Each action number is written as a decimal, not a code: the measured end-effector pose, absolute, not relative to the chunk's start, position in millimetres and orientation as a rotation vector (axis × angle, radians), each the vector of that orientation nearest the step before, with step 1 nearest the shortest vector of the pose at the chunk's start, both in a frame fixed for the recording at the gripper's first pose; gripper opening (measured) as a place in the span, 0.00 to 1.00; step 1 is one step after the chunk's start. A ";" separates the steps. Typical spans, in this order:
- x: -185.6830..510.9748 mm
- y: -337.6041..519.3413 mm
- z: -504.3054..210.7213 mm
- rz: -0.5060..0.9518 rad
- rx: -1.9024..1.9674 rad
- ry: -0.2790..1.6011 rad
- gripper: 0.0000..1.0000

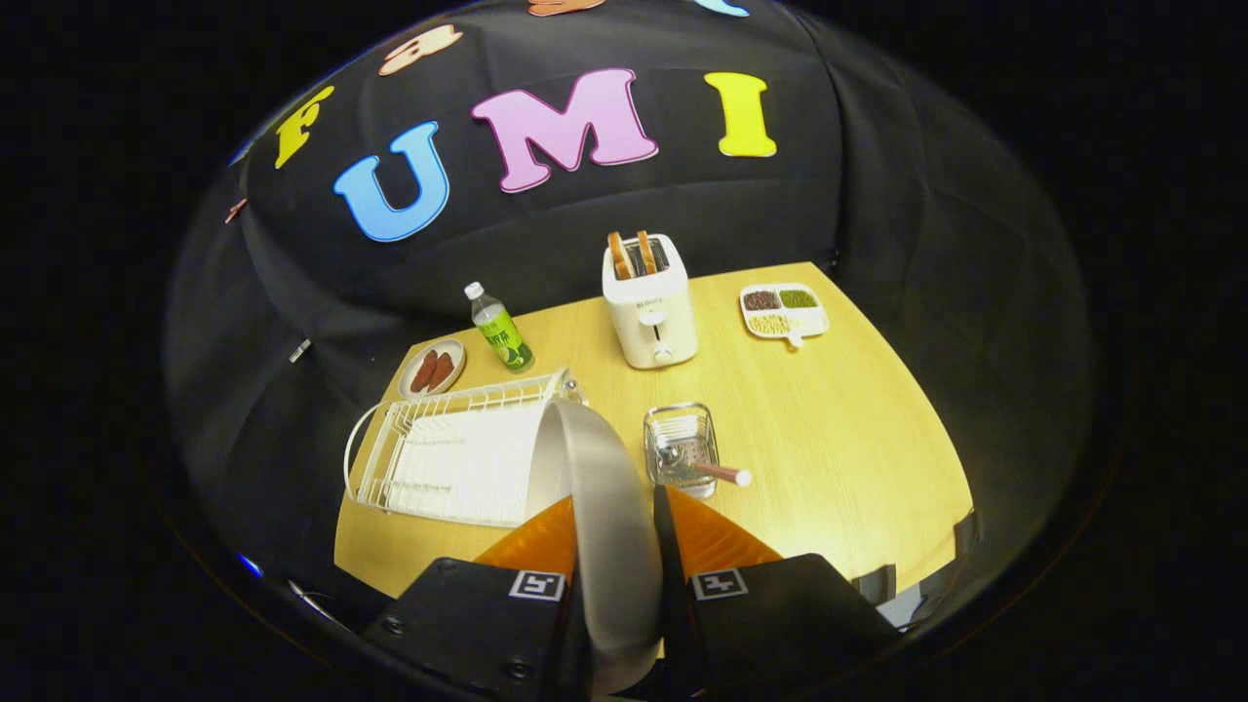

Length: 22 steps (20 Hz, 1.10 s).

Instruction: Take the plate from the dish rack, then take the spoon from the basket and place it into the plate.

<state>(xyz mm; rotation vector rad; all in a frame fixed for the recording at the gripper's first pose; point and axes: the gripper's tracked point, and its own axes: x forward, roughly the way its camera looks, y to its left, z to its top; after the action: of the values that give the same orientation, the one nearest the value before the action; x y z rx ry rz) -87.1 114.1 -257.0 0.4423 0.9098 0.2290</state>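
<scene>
Grey and smooth, the plate (604, 507) is held on edge between the two fingers of the gripper (616, 531), which are clamped on its lower part from either side. The plate is raised above the tabletop (838, 439), and its upper rim is seen in front of the right end of the white wire dish rack (439, 458). Just ahead of the fingers, to the right of the plate, the small wire basket (681, 446) is set on the wood, with the spoon (697, 465) lying in it and its handle poking over the near rim. Beyond the basket a white toaster (649, 302) with two slices is seen. A green bottle (500, 329), a sausage dish (432, 370) and a divided tray (784, 310) of grains are placed farther back.
</scene>
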 end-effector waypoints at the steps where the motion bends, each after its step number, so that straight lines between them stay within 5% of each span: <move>1: -97.6 112.5 -268.1 0.228 0.453 0.937 0.32; 22: -140.2 154.0 -427.5 0.236 0.819 1.169 0.33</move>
<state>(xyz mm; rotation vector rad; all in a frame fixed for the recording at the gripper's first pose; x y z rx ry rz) -140.2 154.0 -427.5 0.8193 1.1694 0.2357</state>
